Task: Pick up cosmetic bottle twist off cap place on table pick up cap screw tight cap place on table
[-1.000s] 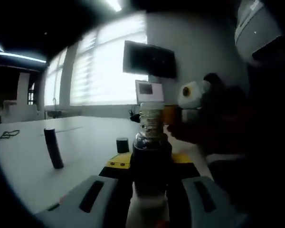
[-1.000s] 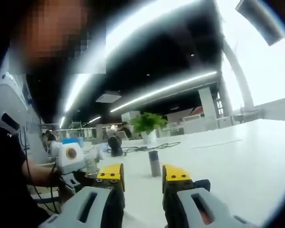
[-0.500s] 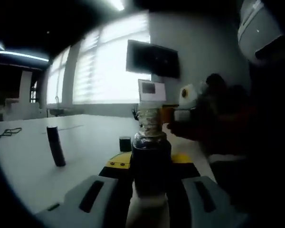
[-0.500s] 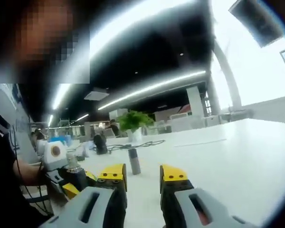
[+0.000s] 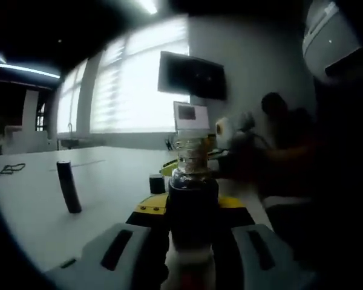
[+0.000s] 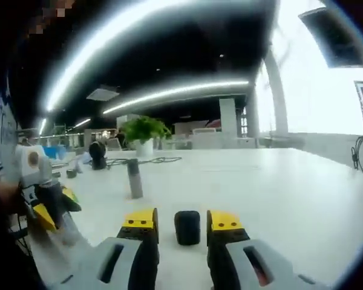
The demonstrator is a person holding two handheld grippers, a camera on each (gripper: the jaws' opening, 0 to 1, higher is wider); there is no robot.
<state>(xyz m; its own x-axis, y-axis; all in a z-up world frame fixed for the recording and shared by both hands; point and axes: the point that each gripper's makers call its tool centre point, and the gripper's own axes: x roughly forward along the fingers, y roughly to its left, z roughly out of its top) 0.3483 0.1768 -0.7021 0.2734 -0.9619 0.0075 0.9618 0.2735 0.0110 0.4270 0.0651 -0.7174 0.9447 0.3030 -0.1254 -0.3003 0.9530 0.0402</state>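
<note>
Room: open office with blinds over bright windows, ceiling strip lights, a wall screen (image 5: pixel 190 74) and a potted plant (image 6: pixel 144 132) at the far edge of the white table (image 6: pixel 278 193).
Bottle: the cosmetic bottle (image 5: pixel 192 193) stands upright, uncapped, its clear threaded neck bare, clamped at its dark body by the left gripper (image 5: pixel 191 212).
Cap: the small black cap (image 6: pixel 187 227) sits on the table, well in from the edges.
Right gripper: the right gripper (image 6: pixel 183 221) has its jaws apart and empty, with the cap between the yellow tips.
Other item: a dark cylinder (image 6: pixel 134 177) stands further in.
Handling: the cap looks light, rigid and smooth; likely to skid or tip, so pinch squarely across its side wall.
</note>
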